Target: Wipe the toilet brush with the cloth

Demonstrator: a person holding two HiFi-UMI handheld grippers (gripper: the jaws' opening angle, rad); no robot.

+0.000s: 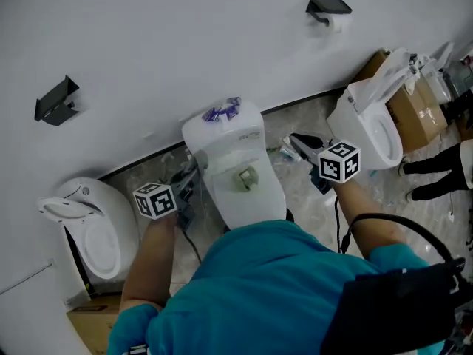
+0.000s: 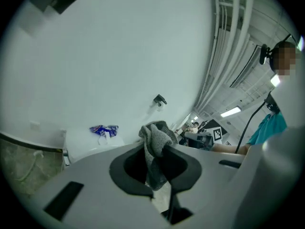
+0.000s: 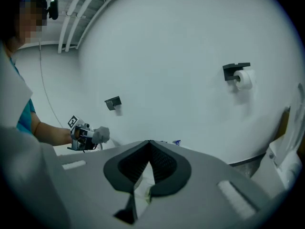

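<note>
A grey cloth (image 2: 155, 140) is pinched in my left gripper (image 2: 156, 149), bunched above the jaws and hanging down between them. That gripper (image 1: 186, 183) is held low at the left side of the middle toilet (image 1: 238, 187). From the right gripper view it (image 3: 86, 136) shows at the left with the cloth (image 3: 101, 134) at its tip. My right gripper (image 3: 149, 144) is shut, its pads meeting at the tips with nothing between them. It (image 1: 295, 141) hovers to the right of the toilet's tank. No toilet brush shows in any view.
A blue-purple wrapper (image 1: 222, 111) lies on the tank. More toilets stand at the left (image 1: 92, 228) and right (image 1: 369, 120), with a cardboard box (image 1: 417, 113) behind the right one. A toilet-roll holder (image 1: 328, 9) hangs on the white wall. A person's feet (image 1: 436, 174) stand at far right.
</note>
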